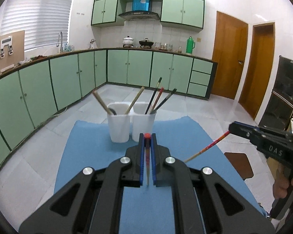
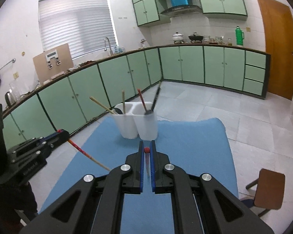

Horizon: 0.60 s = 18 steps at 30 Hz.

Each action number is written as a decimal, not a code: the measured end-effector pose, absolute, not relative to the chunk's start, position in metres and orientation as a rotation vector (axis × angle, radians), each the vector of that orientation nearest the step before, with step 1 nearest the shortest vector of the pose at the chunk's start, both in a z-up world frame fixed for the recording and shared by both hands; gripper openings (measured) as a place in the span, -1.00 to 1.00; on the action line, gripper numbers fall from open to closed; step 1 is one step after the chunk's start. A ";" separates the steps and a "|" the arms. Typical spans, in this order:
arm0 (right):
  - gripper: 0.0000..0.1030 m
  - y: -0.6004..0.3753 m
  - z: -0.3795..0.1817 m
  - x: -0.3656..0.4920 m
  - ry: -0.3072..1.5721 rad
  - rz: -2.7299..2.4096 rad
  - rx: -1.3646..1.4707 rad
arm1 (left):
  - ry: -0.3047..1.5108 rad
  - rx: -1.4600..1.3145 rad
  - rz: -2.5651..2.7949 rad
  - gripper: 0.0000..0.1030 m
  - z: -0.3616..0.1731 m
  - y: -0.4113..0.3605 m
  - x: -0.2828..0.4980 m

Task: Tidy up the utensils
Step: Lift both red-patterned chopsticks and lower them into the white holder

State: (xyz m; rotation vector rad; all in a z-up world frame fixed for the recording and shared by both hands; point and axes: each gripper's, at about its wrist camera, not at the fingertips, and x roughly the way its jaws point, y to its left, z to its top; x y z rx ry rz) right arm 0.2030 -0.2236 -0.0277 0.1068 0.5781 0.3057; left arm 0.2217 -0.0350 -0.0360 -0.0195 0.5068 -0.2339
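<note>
A white two-compartment holder (image 1: 130,124) (image 2: 137,123) stands at the far end of the blue mat. Its left cup holds two pale bamboo chopsticks (image 1: 134,101); its right cup holds dark and red chopsticks (image 1: 156,99). My left gripper (image 1: 147,135) is shut on a red-ended chopstick (image 1: 147,156), held above the mat just short of the holder. It also shows at the left of the right wrist view (image 2: 63,132). My right gripper (image 2: 146,149) is shut on another red-ended chopstick (image 2: 147,162), also short of the holder. It shows at the right of the left wrist view (image 1: 231,129).
The blue mat (image 1: 99,156) (image 2: 195,152) covers a table. A brown chair (image 2: 269,187) stands at the right of the table. Green kitchen cabinets (image 1: 68,78) line the far walls, across a tiled floor.
</note>
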 end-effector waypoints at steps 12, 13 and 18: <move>-0.90 -0.205 0.029 0.231 0.512 0.384 0.051 | 0.419 -0.019 -0.275 -0.90 0.008 -0.027 0.236; -0.90 -0.205 0.035 0.232 0.501 0.386 0.051 | 0.405 -0.019 -0.271 -0.90 0.014 -0.026 0.238; -0.90 -0.197 0.069 0.246 0.416 0.395 0.050 | 0.321 -0.026 -0.246 -0.90 0.050 -0.019 0.254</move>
